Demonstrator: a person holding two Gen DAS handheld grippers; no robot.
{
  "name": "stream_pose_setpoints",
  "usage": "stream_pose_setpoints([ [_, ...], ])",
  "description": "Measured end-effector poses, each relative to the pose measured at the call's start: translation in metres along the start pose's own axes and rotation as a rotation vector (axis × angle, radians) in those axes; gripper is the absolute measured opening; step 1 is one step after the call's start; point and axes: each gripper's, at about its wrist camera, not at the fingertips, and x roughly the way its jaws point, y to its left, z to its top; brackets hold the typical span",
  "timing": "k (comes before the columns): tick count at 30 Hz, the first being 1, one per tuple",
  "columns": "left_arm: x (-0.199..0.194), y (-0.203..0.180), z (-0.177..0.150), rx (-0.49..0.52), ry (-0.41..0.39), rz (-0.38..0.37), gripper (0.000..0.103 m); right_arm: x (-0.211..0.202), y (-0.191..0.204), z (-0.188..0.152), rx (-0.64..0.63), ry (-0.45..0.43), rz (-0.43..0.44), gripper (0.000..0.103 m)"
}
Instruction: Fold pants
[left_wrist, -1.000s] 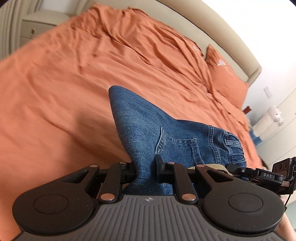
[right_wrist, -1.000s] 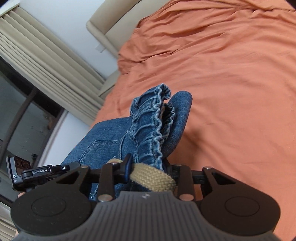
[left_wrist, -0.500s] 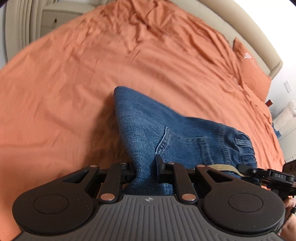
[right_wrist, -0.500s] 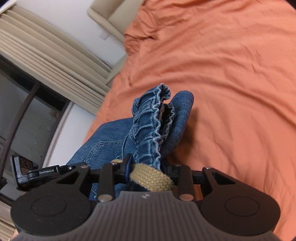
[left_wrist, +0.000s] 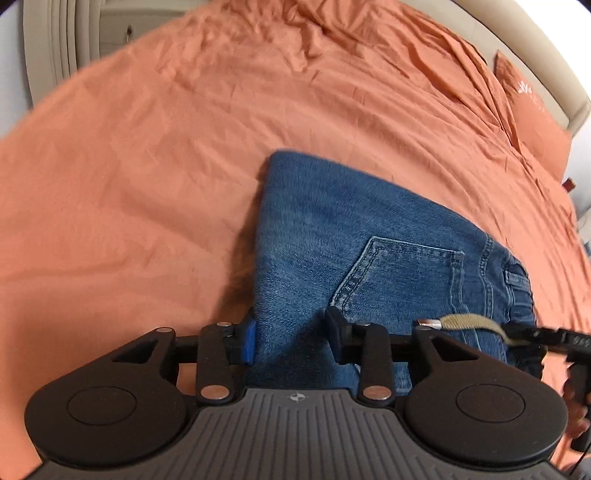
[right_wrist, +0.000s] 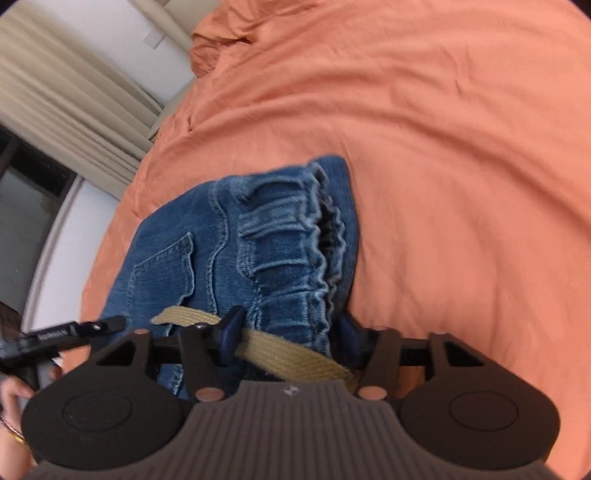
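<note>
The jeans (left_wrist: 354, 236) are lying folded on the orange bed sheet (left_wrist: 147, 155), back pocket (left_wrist: 402, 277) facing up and the gathered elastic waistband (right_wrist: 295, 240) turned toward the right side of the bundle; the sheet is wrinkling toward the far pillow (left_wrist: 532, 122) and the beige headboard (left_wrist: 517, 48). The left tool (left_wrist: 290, 338) is sitting at the near edge of the denim with its jaws having just been opening; the fold is still lying between them, the blue pad of the left finger (left_wrist: 248, 341) is sitting just beside the cloth edge and the right finger (left_wrist: 334, 326) is standing over the denim, with no pinch showing. The right tool (right_wrist: 290, 330) is sitting at the waistband end, its jaws likewise having just been opening and now standing apart; the waistband and a tan woven strap (right_wrist: 291, 350) are passing between them, loosely, without being squeezed. A hand (right_wrist: 14, 402) is showing at the left edge of the right wrist view, gripping the other device; beige curtains (right_wrist: 74, 88) are hanging beyond the bed; both views are somewhat blurred.
</note>
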Motion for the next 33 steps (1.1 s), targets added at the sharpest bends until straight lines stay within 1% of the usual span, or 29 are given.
stream_pose_setpoints([
  [1,-0.010,-0.001,0.000,0.025,-0.015,0.015,0.041,-0.007,0.005,-0.001,-0.034,-0.018,-0.021,0.059],
  [2,-0.022,-0.003,-0.001,0.052,-0.034,0.034,0.041,-0.014,0.009,-0.001,-0.069,-0.039,-0.044,0.061],
  [4,-0.050,-0.006,-0.002,0.112,-0.074,0.083,0.041,-0.032,0.019,-0.004,-0.141,-0.085,-0.099,0.061],
  [6,-0.080,-0.008,-0.002,0.167,-0.101,0.122,0.041,-0.052,0.029,-0.009,-0.219,-0.137,-0.128,0.061],
  [9,-0.124,-0.014,0.000,0.241,-0.133,0.174,0.041,-0.073,0.044,-0.017,-0.318,-0.191,-0.148,0.057],
  [10,-0.136,-0.019,0.001,0.265,-0.134,0.198,0.041,-0.079,0.049,-0.020,-0.346,-0.202,-0.144,0.054],
  [12,-0.151,-0.029,0.001,0.310,-0.124,0.254,0.041,-0.085,0.060,-0.028,-0.400,-0.216,-0.133,0.050],
  [13,-0.154,-0.034,-0.001,0.325,-0.114,0.265,0.041,-0.087,0.066,-0.032,-0.427,-0.222,-0.128,0.049],
  [15,-0.148,-0.038,-0.008,0.318,-0.103,0.255,0.041,-0.085,0.077,-0.039,-0.474,-0.231,-0.127,0.046],
  [19,-0.107,-0.043,-0.038,0.275,-0.133,0.200,0.040,-0.068,0.093,-0.053,-0.498,-0.221,-0.125,0.040],
  [21,-0.085,-0.048,-0.056,0.273,-0.147,0.191,0.039,-0.058,0.100,-0.062,-0.520,-0.222,-0.152,0.040],
  [23,-0.066,-0.049,-0.070,0.262,-0.153,0.195,0.036,-0.049,0.103,-0.072,-0.547,-0.223,-0.186,0.040],
  [26,-0.040,-0.039,-0.080,0.203,-0.117,0.189,0.031,-0.035,0.103,-0.085,-0.586,-0.205,-0.238,0.040],
  [28,-0.029,-0.031,-0.086,0.191,-0.103,0.200,0.029,-0.023,0.101,-0.093,-0.615,-0.185,-0.272,0.040],
  [29,-0.023,-0.027,-0.087,0.192,-0.087,0.208,0.025,-0.016,0.099,-0.097,-0.634,-0.176,-0.287,0.040],
  [30,-0.016,-0.025,-0.089,0.199,-0.068,0.221,0.024,-0.009,0.096,-0.101,-0.647,-0.168,-0.299,0.040],
  [32,-0.009,-0.019,-0.089,0.197,-0.038,0.226,0.023,0.003,0.086,-0.102,-0.627,-0.142,-0.295,0.040],
  [33,-0.011,-0.019,-0.087,0.192,-0.035,0.225,0.023,0.004,0.083,-0.099,-0.609,-0.136,-0.287,0.040],
])
